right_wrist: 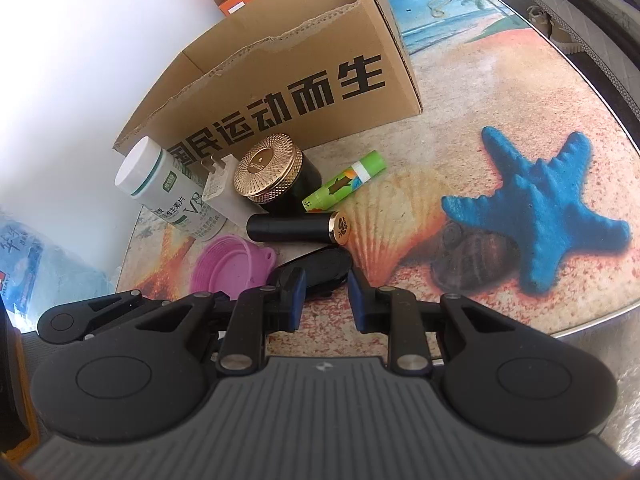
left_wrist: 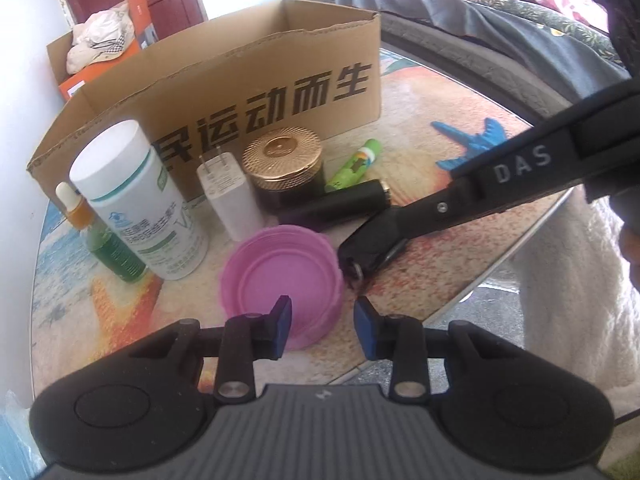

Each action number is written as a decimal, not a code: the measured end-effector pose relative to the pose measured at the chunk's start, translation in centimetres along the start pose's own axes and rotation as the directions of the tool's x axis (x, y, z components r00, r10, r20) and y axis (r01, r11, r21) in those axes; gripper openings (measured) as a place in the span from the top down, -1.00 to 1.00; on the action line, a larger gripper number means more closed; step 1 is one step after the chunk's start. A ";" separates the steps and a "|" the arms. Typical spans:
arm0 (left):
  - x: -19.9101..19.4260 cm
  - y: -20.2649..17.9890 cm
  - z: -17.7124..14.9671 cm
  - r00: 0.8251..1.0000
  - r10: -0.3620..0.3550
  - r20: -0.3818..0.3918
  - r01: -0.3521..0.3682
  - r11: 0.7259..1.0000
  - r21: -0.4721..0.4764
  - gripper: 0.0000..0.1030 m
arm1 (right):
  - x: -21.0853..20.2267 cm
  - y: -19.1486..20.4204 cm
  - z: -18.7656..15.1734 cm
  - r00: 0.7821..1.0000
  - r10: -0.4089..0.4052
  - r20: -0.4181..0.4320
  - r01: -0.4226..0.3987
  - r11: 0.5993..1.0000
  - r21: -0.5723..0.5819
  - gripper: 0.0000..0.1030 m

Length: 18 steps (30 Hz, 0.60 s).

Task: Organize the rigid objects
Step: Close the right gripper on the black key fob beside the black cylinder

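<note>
Small objects cluster before an open cardboard box [left_wrist: 256, 92] [right_wrist: 288, 80]: a white pill bottle [left_wrist: 140, 200] [right_wrist: 168, 196], a green dropper bottle [left_wrist: 104, 236], a white charger [left_wrist: 230, 196] [right_wrist: 220, 192], a gold-lidded black jar [left_wrist: 286, 168] [right_wrist: 276, 176], a green tube [left_wrist: 352, 166] [right_wrist: 344, 182], a black cylinder [left_wrist: 340, 204] [right_wrist: 296, 228], a pink lid [left_wrist: 284, 268] [right_wrist: 232, 264] and a black key fob [left_wrist: 372, 248] [right_wrist: 316, 266]. My left gripper [left_wrist: 323, 326] is open over the lid's near right rim. My right gripper [right_wrist: 324, 300] is open, with the fob just beyond its fingertips.
The table [right_wrist: 460, 128] has a beach print with a blue starfish [right_wrist: 540, 208]. A second box with a cloth [left_wrist: 100, 44] stands behind. A bed [left_wrist: 500, 12] lies at the right. The table's edge [left_wrist: 500, 264] runs near right. The right tool's arm [left_wrist: 520, 176] reaches in over the table.
</note>
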<state>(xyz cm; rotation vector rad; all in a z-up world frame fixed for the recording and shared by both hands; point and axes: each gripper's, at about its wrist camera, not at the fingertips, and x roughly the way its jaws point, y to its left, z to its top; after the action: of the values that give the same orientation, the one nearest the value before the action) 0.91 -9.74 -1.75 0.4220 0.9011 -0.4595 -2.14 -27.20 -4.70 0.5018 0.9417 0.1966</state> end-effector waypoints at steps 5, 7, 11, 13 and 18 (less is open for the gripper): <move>0.4 2.3 -0.1 0.999 0.040 -0.001 -0.040 0.998 -0.057 0.37 | 0.1 0.3 -0.1 1.000 -0.024 0.003 0.024 1.000 -0.014 0.55; 0.5 3.1 -0.1 0.998 0.056 -0.004 -0.056 0.995 -0.077 0.38 | 0.1 0.4 -0.1 1.000 -0.027 0.002 0.027 1.000 -0.012 0.55; 0.1 4.4 0.0 0.998 0.059 0.004 -0.058 0.993 -0.107 0.35 | 0.1 0.3 0.0 1.000 -0.027 0.003 0.027 1.000 -0.011 0.55; -0.9 4.7 -0.1 0.999 0.037 0.033 -0.033 0.993 -0.113 0.10 | 0.0 0.2 0.1 1.000 -0.024 0.008 0.024 1.000 -0.007 0.55; -3.4 4.2 0.4 0.993 -0.022 0.116 0.034 0.994 -0.100 -0.19 | -0.4 -0.5 0.6 1.000 -0.010 0.029 0.010 1.000 0.012 0.54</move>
<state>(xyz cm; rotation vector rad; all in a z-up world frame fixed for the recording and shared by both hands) 1.67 -5.78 1.92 0.2872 0.8159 -0.4571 -1.95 -28.00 -4.37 0.5092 0.9172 0.1743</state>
